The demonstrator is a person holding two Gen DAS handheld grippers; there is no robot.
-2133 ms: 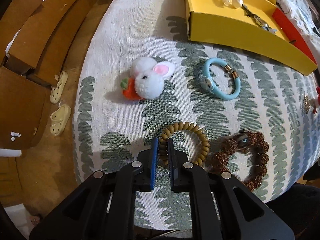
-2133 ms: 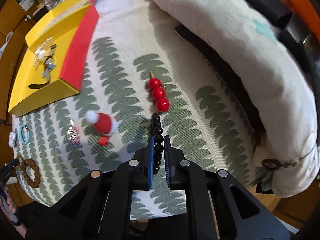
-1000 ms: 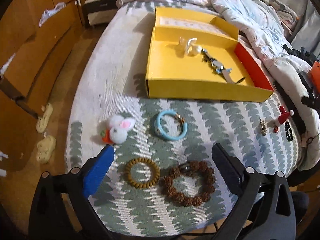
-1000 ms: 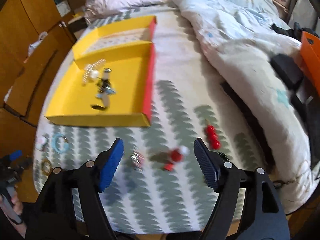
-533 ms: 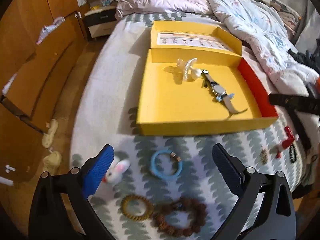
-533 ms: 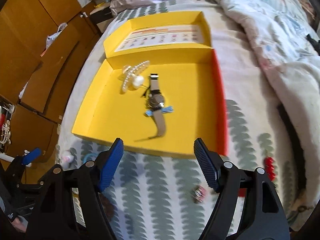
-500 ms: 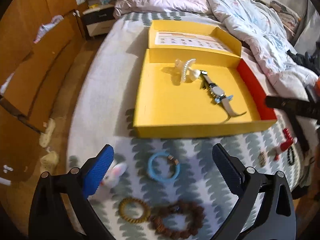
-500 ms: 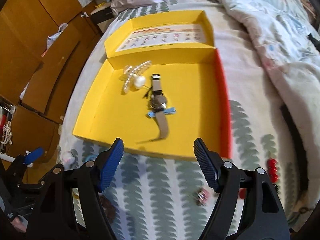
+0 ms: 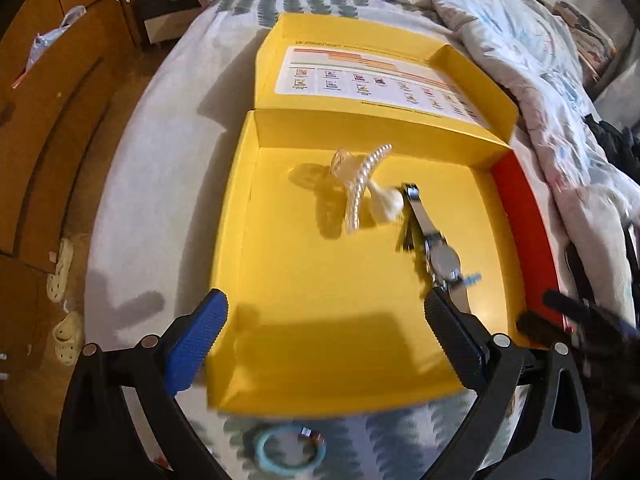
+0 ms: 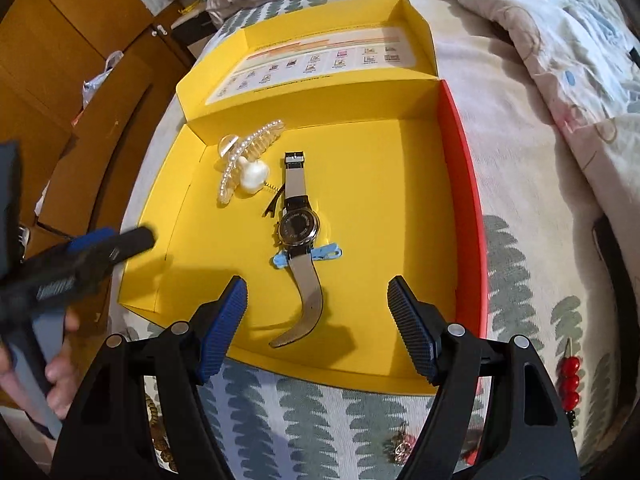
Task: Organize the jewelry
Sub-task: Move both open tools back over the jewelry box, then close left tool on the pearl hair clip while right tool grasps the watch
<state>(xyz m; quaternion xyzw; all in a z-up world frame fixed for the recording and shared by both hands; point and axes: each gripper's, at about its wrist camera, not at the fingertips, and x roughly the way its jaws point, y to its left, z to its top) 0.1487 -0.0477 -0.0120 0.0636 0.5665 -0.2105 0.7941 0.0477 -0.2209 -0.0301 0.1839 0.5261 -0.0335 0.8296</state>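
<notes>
Both the left gripper (image 9: 324, 344) and right gripper (image 10: 316, 320) hang with jaws wide apart, empty, over the yellow box (image 10: 400, 184). Inside lie a wristwatch (image 10: 298, 228) and pearl hair claw (image 10: 244, 160).

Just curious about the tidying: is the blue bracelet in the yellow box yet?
No, the blue bracelet lies on the bedspread outside the yellow box.

The box (image 10: 168, 264) floor is bare yellow from 6 to 9 o'clock, room enough for a tool. At its middle the watch (image 10: 298, 228) lies, strap trailing to 6; the hair claw (image 10: 244, 160) sits at 11, a blue clip (image 10: 308, 256) beside the watch. The raised lid (image 10: 320, 60) walls off 12.
</notes>
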